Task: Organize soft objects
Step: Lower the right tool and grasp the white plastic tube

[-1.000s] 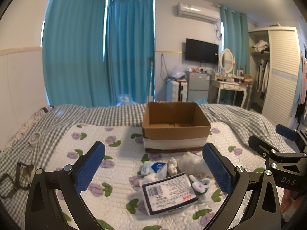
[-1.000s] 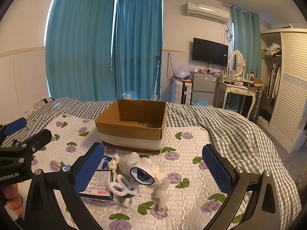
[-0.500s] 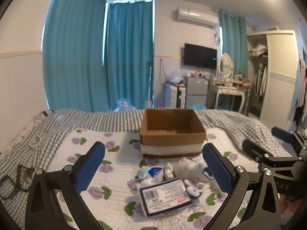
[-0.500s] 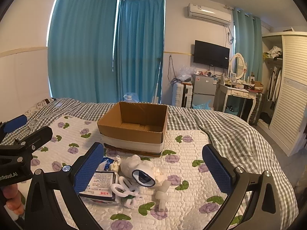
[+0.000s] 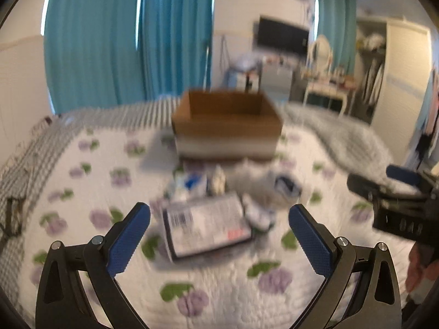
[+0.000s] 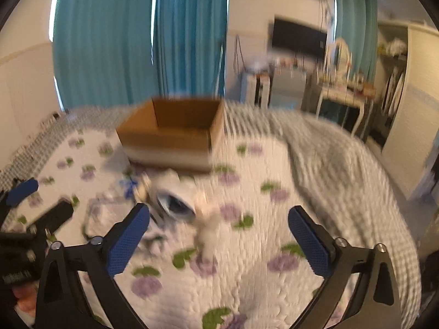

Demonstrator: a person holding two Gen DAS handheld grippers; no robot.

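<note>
Left gripper [image 5: 219, 224] gapes wide, holding nothing — the flat packet [image 5: 205, 227] lies on the quilt [image 5: 219, 296] between its fingers. Beyond, a cardboard box [image 5: 227, 126]. Right gripper [image 6: 219, 226] likewise spread wide — empty, over the blurred soft pile [image 6: 175, 203].

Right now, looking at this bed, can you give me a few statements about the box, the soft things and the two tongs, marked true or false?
1. The cardboard box stands open on the quilt. True.
2. The left tongs grip the flat packet. False: they are open above it.
3. The right tongs are open and hold nothing. True.
4. The soft things are in the box. False: they lie in front of it.
</note>
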